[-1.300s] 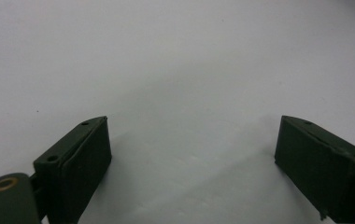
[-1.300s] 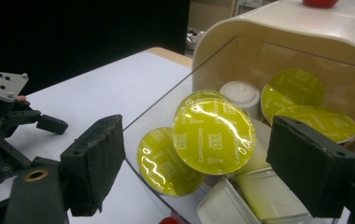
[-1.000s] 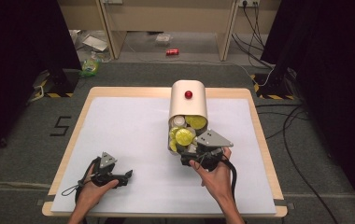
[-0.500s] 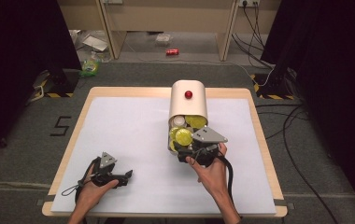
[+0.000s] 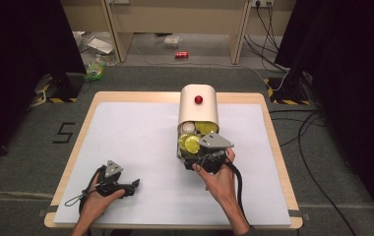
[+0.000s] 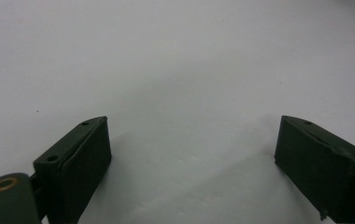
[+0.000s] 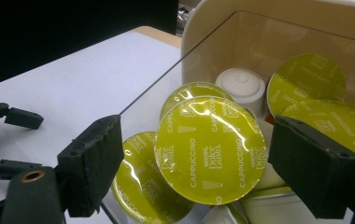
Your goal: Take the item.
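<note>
A cream container (image 5: pixel 197 105) with a red button lies on its side mid-table. Its clear drawer (image 7: pixel 166 74) holds several coffee capsules with yellow-green foil lids (image 5: pixel 193 142) and a white one (image 7: pixel 240 86). My right gripper (image 5: pixel 198 153) is at the drawer's near end. In the right gripper view it (image 7: pixel 194 163) stands open, with one Cappuccino capsule (image 7: pixel 210 149) between the jaws and a gap on its left side. My left gripper (image 5: pixel 135 186) rests on the white table cover at the near left. Its jaws (image 6: pixel 192 158) are wide open with nothing between them.
The white cover (image 5: pixel 136 132) lies over a wooden table (image 5: pixel 273 128). Beyond the table's far edge, on the floor, are cables (image 5: pixel 298 123), a red can (image 5: pixel 181 54) and litter. The left gripper (image 7: pixel 12 116) appears far left in the right gripper view.
The right gripper has edged slightly toward the container's drawer. The left hand and its gripper have stayed put.
</note>
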`<state>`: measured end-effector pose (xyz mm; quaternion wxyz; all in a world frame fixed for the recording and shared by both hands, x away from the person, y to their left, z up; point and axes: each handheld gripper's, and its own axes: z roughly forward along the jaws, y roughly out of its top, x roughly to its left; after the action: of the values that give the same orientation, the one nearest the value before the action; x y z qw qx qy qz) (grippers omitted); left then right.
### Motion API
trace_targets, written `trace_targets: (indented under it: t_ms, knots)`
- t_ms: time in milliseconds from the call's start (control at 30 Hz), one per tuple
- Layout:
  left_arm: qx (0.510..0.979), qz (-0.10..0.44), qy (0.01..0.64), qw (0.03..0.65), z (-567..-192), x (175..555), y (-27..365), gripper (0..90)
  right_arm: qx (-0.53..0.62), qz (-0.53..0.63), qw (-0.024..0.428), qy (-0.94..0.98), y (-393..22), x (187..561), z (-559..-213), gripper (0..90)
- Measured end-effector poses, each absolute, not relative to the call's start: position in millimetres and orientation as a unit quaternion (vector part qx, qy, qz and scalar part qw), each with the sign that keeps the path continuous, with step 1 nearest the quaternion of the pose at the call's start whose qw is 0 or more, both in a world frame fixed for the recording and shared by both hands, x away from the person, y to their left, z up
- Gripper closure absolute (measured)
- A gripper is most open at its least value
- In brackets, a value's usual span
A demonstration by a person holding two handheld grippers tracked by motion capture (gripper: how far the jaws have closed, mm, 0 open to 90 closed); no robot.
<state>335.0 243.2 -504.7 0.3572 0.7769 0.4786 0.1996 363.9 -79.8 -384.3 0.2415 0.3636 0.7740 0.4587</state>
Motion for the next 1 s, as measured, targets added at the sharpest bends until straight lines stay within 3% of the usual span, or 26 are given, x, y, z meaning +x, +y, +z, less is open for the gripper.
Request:
trace_targets:
  t_ms: [300, 567, 1000]
  knots:
    - [0.777, 0.199, 0.479, 0.357, -504.7, 335.0, 243.3, 9.8, 0.366, 0.457, 0.241, 0.774, -78.8, 367.0, -385.9, 19.5]
    - [0.777, 0.199, 0.479, 0.358, -504.7, 335.0, 243.3, 9.8, 0.348, 0.452, 0.263, 0.778, -77.7, 363.9, -383.7, 32.5]
    - [0.777, 0.199, 0.479, 0.358, -504.7, 335.0, 243.4, 9.8, 0.342, 0.441, 0.275, 0.783, -74.1, 360.4, -384.2, 33.4]
